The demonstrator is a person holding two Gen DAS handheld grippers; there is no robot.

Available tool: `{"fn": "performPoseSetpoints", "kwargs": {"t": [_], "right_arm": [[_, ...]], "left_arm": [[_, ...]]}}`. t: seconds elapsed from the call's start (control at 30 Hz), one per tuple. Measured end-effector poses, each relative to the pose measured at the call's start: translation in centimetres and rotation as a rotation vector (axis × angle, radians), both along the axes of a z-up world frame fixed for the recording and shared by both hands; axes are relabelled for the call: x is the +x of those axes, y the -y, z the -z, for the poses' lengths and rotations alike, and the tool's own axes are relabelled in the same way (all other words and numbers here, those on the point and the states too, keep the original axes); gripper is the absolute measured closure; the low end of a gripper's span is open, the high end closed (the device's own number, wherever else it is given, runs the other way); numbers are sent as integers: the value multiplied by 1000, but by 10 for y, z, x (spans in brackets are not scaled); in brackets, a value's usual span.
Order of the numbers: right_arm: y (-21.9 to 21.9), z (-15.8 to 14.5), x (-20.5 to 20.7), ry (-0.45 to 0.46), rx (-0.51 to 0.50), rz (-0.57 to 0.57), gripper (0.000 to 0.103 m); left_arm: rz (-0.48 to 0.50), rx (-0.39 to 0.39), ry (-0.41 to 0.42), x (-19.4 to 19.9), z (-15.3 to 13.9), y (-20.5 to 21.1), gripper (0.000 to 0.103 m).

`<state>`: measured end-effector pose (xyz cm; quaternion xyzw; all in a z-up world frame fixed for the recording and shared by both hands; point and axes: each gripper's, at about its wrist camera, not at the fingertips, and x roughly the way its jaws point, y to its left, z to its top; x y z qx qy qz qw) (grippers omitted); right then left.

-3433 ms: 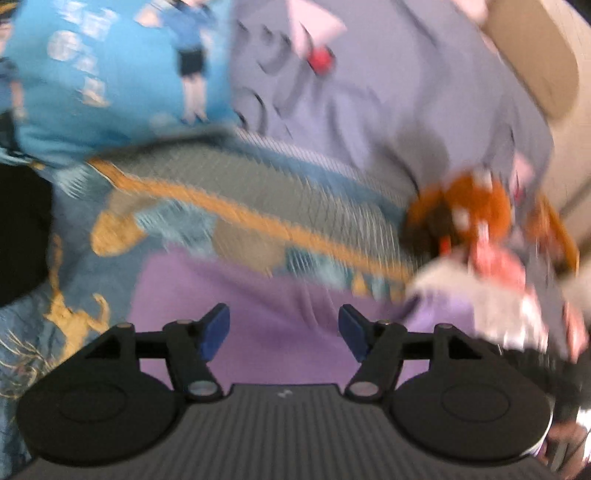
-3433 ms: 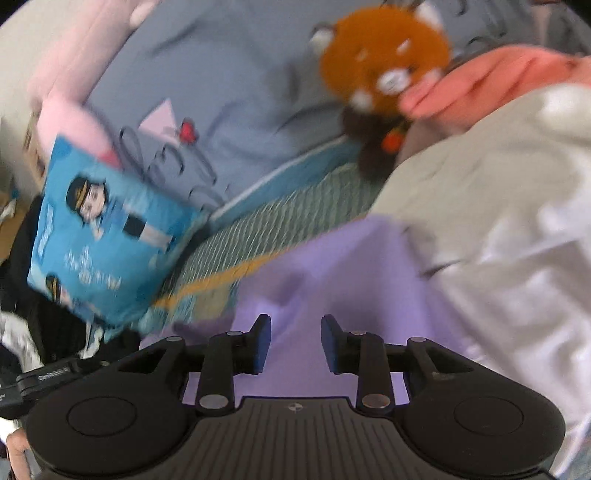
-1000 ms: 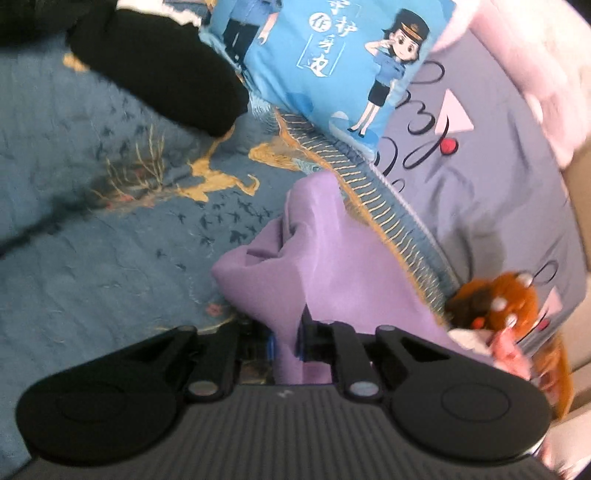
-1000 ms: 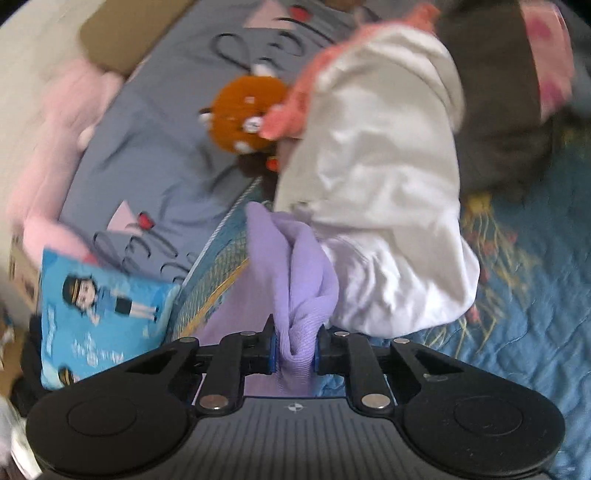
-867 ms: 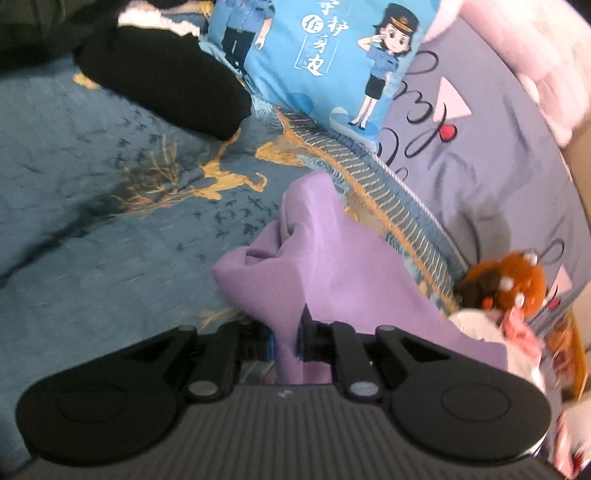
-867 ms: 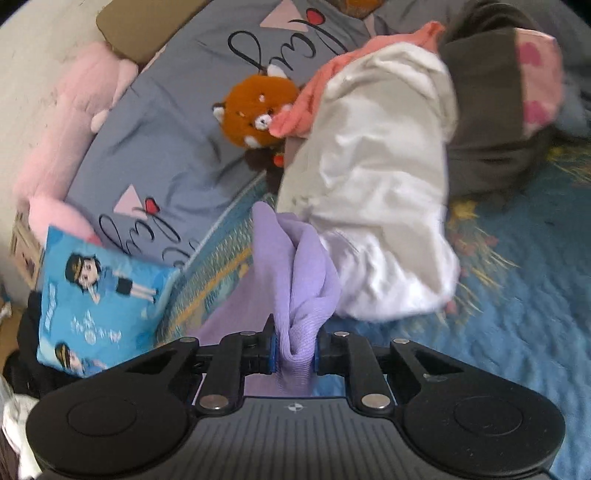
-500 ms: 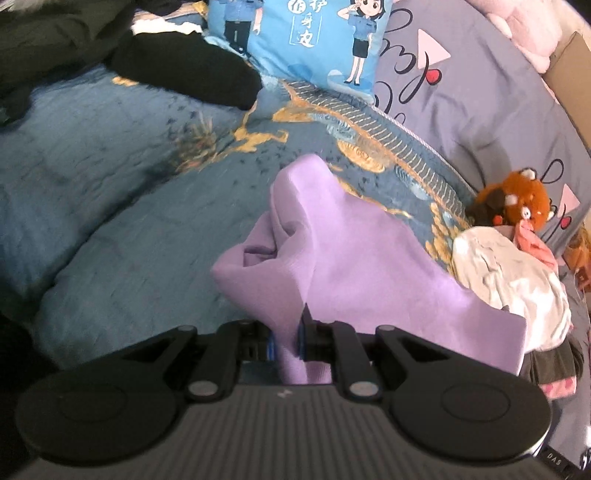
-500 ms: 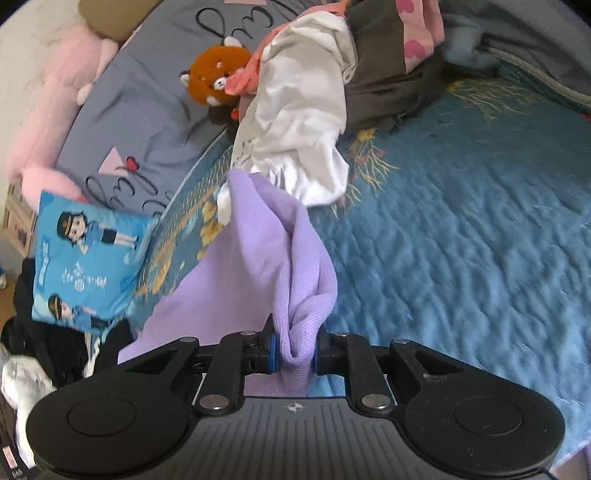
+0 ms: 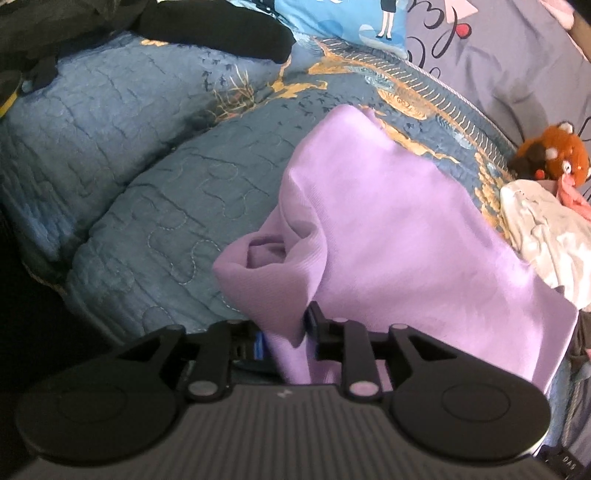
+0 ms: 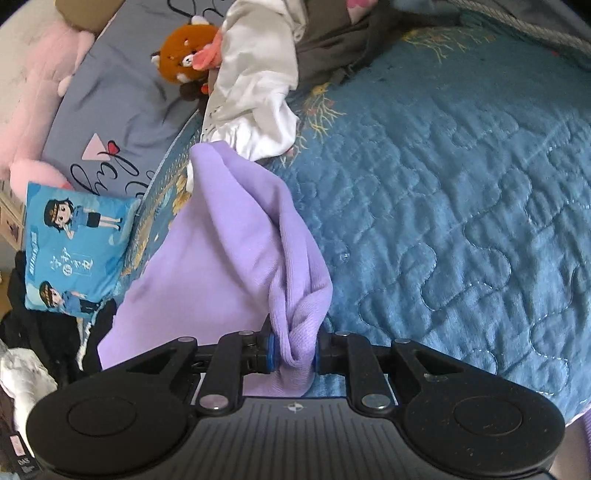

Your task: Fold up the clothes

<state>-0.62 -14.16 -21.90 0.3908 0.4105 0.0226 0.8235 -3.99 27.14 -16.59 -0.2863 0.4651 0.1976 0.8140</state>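
Observation:
A lilac garment [image 9: 388,229] is stretched over the blue quilted bedspread [image 9: 155,206], with one bunched corner at each gripper. In the left wrist view my left gripper [image 9: 286,332] has a hanging fold of it between its fingers. The jaws are opening and stand wider than the fold, so the pads no longer pinch it. In the right wrist view my right gripper [image 10: 293,350] is shut on the twisted other corner of the lilac garment [image 10: 229,236], held above the quilt [image 10: 461,184].
A white garment [image 10: 258,74], a red panda plush [image 10: 184,55] and dark clothes [image 10: 332,37] lie at the far edge of the quilt. A blue cartoon cushion [image 10: 74,251] lies on the left. Black clothes [image 9: 214,29] lie at the far left.
Both grippers have drawn the lilac garment away from the plush and cushion, out over the quilt. The left jaws have widened around the fold; the right grip is unchanged.

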Motion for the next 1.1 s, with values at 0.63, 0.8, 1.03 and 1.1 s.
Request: {"fn": "performPoseSetpoints", "kwargs": {"t": [0.63,0.8,1.03,1.1], "right_arm": [[36,-12,-11,-27,71,111,62],[61,-37,-4,45,-23,116,61],[39,-80,48,236,-224,-111,52],[23,-85,68,291,-301,-195,48]], "left_arm": [[-73,95,71,-27,-38,-24,45],[12,233,179,-20,-77,-28,23],[274,291,196,42,-65,-29,20],[324,308,195,58,-58,-28,20]]}}
